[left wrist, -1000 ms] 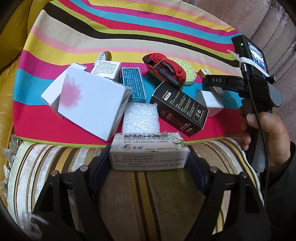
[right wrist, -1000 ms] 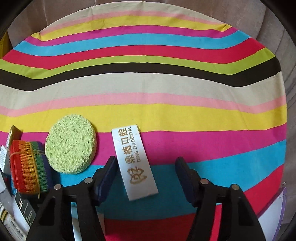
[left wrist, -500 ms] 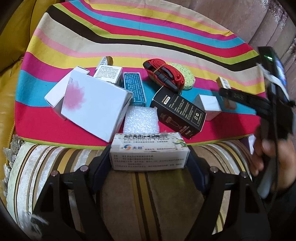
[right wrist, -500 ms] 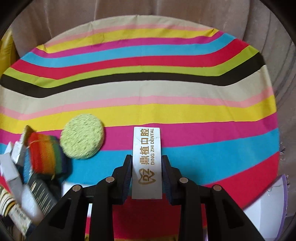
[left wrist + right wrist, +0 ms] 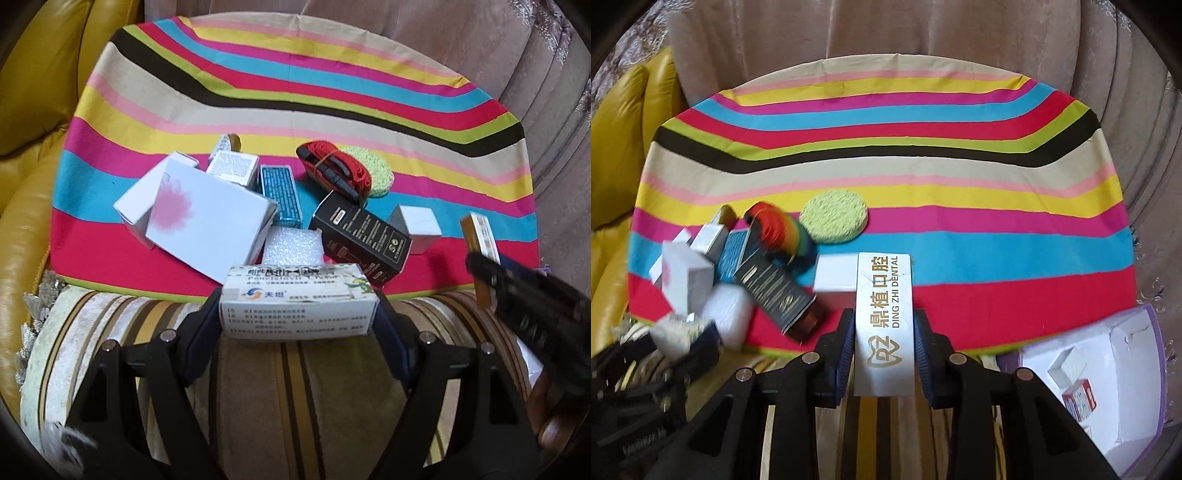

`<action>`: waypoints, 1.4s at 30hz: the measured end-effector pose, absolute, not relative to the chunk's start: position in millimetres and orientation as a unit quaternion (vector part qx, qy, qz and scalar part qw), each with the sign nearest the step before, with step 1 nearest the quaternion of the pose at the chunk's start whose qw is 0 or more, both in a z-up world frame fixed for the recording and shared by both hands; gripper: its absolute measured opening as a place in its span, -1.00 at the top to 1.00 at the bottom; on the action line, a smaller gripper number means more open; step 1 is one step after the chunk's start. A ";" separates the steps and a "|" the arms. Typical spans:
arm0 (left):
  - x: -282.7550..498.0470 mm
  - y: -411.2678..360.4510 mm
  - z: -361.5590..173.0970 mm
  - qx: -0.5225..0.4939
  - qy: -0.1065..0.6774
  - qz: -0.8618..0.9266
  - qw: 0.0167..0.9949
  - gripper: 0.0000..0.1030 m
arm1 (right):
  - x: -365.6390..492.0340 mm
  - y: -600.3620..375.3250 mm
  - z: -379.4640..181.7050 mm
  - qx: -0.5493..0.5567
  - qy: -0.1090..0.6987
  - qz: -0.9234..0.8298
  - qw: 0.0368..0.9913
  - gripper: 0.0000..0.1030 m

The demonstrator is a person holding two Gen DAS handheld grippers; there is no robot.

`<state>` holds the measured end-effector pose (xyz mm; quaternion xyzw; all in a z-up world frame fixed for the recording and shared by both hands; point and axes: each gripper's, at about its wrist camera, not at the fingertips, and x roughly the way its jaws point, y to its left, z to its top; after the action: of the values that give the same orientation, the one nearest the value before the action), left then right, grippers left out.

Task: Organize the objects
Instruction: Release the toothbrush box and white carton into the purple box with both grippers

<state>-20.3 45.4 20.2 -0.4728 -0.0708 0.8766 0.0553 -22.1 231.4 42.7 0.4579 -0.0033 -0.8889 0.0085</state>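
Both wrist views look steeply down, close over the striped cloth [image 5: 295, 92], sharing its box pile

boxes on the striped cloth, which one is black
The long black box with gold print, lying flat between the foam pad and the small white box. The other boxes are white or teal.

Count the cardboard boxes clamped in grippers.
2: a white printed medicine box in the left gripper; a slim white dental-branded box in the right gripper. None seems hidden.
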 end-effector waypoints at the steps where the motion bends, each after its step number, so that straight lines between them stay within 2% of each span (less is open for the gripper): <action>1: -18.6 45.8 22.4 -0.470 -0.071 0.878 0.056 -0.53 | -17.2 231.1 43.5 0.457 -0.001 -0.890 0.006 0.38; 22: -5.4 92.0 39.6 -0.464 -0.046 0.878 0.109 -0.53 | 17.8 269.9 51.4 0.453 -0.036 -0.890 -0.031 0.38; 42: -1.1 177.5 43.6 -0.462 0.017 0.868 0.182 -0.53 | 44.6 333.0 47.4 0.461 -0.086 -0.878 -0.099 0.38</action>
<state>-1.1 177.5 43.6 -0.4616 0.0171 0.8680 0.1824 44.6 333.0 47.4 0.4607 -0.0865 -0.8778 -0.0993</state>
